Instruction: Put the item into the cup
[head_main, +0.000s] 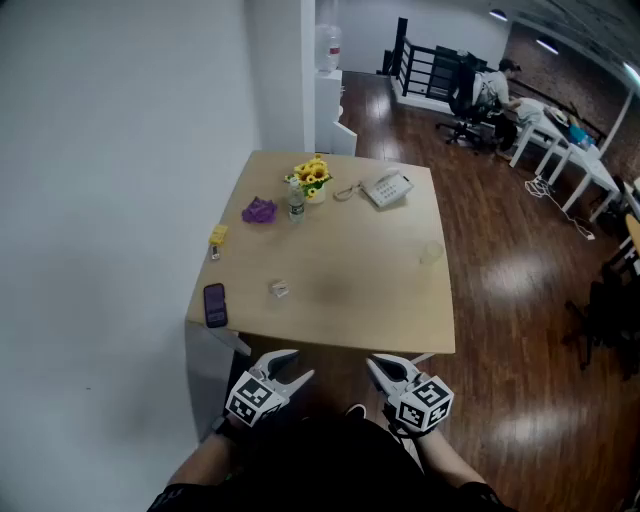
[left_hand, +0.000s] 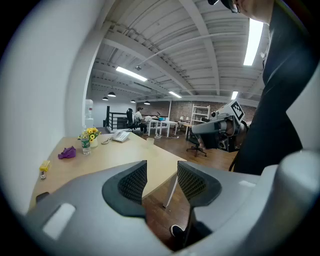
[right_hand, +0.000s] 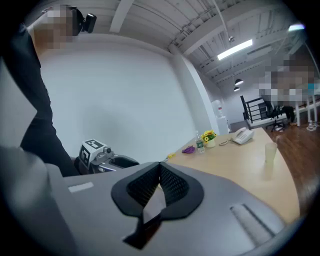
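A translucent cup (head_main: 431, 253) stands near the right edge of the light wooden table (head_main: 350, 290); it also shows in the right gripper view (right_hand: 270, 153) and, small, in the left gripper view (left_hand: 150, 142). A small pale item (head_main: 279, 289) lies near the table's front middle. Both grippers hang in front of the table's near edge, apart from everything on it. My left gripper (head_main: 292, 366) (left_hand: 161, 172) is open with nothing between its jaws. My right gripper (head_main: 383, 370) (right_hand: 160, 167) is shut and empty.
On the table lie a dark phone (head_main: 214, 304), a yellow object (head_main: 217, 236), a purple object (head_main: 259, 211), a small bottle (head_main: 296, 205), a pot of yellow flowers (head_main: 313, 178) and a desk telephone (head_main: 386, 188). A white wall runs along the left. People sit at desks far right.
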